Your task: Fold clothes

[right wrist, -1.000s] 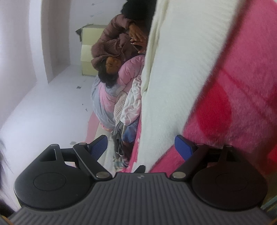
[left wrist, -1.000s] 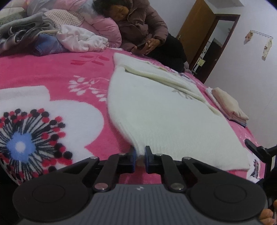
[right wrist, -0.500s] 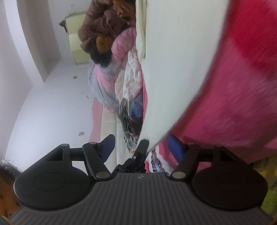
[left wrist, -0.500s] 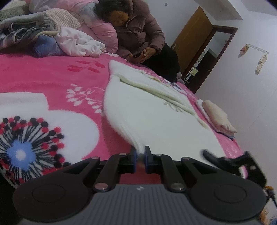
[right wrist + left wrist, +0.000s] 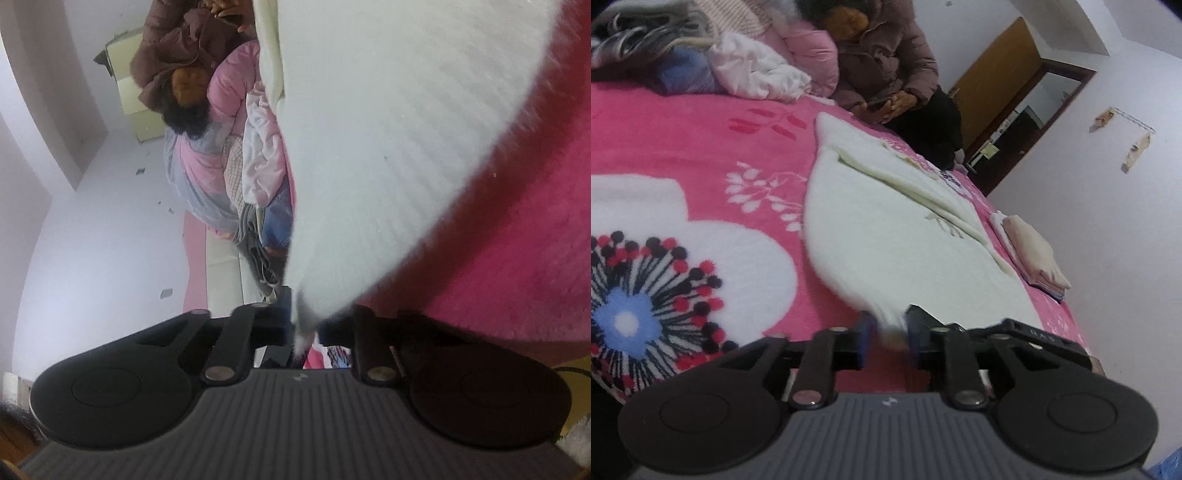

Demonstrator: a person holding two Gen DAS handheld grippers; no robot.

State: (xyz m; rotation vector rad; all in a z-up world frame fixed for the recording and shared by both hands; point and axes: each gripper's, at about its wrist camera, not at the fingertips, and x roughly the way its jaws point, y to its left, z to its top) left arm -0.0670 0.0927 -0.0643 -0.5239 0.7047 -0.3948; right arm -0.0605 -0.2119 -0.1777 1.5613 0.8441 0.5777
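The right tongs, wide open a second ago, now pinch the white sweater. The left tongs still pinch its hem. With both corners held, it looks ready to fold.

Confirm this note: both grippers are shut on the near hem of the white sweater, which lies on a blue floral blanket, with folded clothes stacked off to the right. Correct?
Not quite. The blanket is pink, not blue, as the left wrist view shows. The rest holds: the left gripper and right gripper are shut on the near hem of the white sweater, and folded clothes sit to the right.
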